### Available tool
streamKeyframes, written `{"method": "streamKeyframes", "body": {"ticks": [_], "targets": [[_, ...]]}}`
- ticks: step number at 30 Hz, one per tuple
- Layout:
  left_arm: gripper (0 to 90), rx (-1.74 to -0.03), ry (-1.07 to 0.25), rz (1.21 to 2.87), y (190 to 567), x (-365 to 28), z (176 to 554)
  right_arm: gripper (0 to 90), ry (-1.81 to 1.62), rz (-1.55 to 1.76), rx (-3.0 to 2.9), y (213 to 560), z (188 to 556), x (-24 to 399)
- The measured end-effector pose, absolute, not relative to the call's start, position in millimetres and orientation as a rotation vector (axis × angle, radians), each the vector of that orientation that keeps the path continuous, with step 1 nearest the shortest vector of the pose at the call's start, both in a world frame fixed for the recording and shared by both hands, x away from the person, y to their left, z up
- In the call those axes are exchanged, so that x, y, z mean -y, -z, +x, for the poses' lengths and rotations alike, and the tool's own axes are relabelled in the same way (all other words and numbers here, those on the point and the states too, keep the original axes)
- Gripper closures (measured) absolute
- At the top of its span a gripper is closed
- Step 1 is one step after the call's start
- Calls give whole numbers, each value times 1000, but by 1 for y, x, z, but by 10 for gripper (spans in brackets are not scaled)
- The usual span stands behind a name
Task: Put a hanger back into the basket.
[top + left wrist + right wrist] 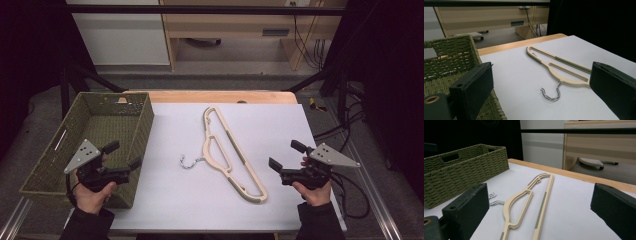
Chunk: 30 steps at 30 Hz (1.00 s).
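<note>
We held the left gripper (124, 156) and right gripper (283, 156) wide open, empty (approach step); the hanger (231, 155), at twelve o'clock between them, needed grasping next.

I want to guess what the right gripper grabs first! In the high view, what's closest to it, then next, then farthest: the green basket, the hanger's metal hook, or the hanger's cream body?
From the right gripper:
1. Cream hanger body, just to its left on the white table.
2. Metal hook, farther left, pointing toward the basket.
3. Green basket, at the table's left edge, farthest.
</note>
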<state>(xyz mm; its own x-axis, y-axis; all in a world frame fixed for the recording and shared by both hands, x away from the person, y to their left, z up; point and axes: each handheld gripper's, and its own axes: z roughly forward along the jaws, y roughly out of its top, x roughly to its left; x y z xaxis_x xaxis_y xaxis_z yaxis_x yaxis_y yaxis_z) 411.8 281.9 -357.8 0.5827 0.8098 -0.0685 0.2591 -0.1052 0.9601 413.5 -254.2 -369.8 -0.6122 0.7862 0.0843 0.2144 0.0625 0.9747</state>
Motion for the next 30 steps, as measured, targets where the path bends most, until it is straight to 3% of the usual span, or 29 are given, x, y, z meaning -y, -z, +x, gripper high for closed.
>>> {"method": "streamKeyframes", "body": {"ticks": [13, 30], "targets": [[74, -865, -573, 1712, 355, -261, 415, 25, -1566, 978, -1893, 369, 414, 247], [115, -798, -489, 1869, 364, -197, 445, 32, -1551, 981, -1937, 372, 417, 237]]}}
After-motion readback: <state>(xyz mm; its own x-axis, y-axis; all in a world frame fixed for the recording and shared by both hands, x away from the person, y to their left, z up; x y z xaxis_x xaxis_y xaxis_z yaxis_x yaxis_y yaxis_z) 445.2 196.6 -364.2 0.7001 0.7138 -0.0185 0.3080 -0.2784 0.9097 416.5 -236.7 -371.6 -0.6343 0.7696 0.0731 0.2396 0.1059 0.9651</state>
